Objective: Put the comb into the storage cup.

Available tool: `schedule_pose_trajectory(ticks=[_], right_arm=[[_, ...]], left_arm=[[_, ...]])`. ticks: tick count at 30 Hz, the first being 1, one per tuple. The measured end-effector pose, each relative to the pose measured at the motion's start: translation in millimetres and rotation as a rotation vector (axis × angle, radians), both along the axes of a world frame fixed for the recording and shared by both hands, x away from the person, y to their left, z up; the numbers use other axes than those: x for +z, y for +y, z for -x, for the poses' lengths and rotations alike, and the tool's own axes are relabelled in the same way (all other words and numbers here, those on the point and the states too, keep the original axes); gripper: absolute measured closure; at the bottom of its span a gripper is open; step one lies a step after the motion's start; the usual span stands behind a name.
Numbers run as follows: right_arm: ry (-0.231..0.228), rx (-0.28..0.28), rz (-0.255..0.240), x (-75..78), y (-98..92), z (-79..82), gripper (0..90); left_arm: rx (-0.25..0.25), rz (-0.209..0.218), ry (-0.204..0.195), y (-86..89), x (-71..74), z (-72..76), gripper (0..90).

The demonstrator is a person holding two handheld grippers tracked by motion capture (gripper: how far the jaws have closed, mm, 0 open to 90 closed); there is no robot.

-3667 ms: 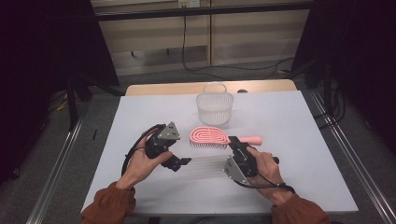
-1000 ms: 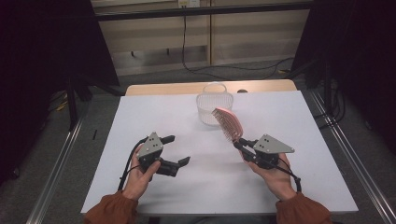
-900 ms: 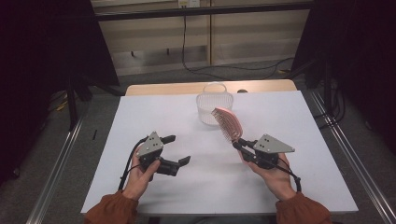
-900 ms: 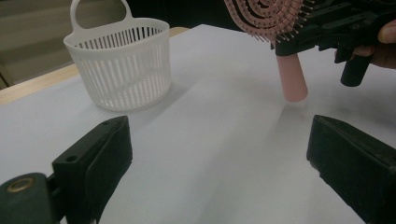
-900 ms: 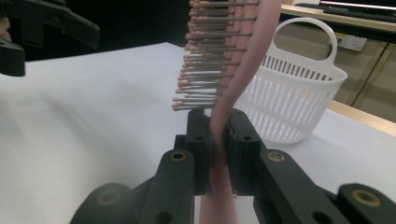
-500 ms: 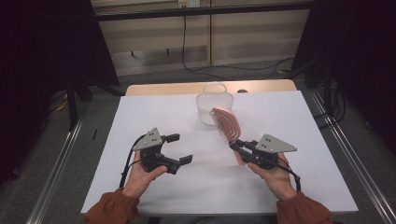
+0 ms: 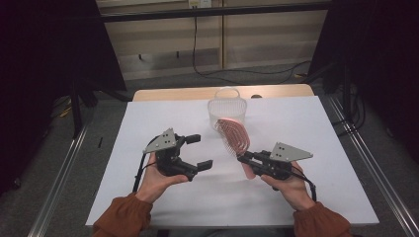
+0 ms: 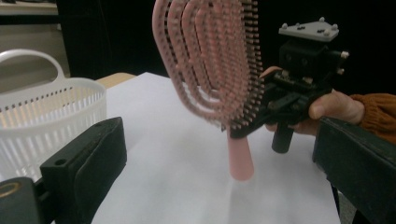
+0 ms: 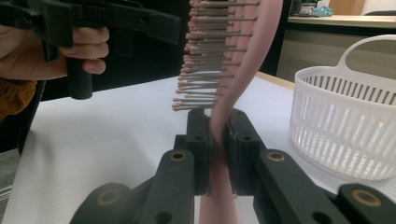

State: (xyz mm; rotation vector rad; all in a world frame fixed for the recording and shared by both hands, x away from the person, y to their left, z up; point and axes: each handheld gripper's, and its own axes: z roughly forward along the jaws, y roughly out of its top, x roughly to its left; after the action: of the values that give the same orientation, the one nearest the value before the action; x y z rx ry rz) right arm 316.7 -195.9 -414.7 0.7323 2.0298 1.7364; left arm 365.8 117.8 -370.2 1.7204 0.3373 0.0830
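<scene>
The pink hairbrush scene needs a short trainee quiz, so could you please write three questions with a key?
1. True or false: the right gripper is shut on the pink hairbrush.
2. Which way is the brush held? A) flat on the white table B) upright, head above the jaws C) inside the white basket
3. What stands between the jaws of the left gripper?

Key:
1. True: in the right gripper view both jaws press on the brush where the head meets the handle.
2. B.
3. Nothing: its jaws stand apart and hold nothing, as the high view shows.
</scene>
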Motion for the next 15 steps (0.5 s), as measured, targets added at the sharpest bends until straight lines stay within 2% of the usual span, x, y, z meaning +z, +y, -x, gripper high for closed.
schedule_pose_trajectory(ticks=[7, 13, 15], right_arm=[[0.005, 0.024, -0.006, -0.3, -0.5, -1.4, 82.0], [0.017, 0.035, -0.013, -1.2, -0.7, -4.2, 81.9], [0.018, 0.042, -0.017, -1.4, -0.5, -4.4, 82.0]], left_arm=[[0.005, -0.009, -0.036, -12.3, 9.7, -8.4, 3.4], [-0.002, 0.011, -0.05, -15.5, 16.8, -16.6, 3.4], [0.01, -0.011, -0.069, -17.1, 19.2, -18.8, 3.3]])
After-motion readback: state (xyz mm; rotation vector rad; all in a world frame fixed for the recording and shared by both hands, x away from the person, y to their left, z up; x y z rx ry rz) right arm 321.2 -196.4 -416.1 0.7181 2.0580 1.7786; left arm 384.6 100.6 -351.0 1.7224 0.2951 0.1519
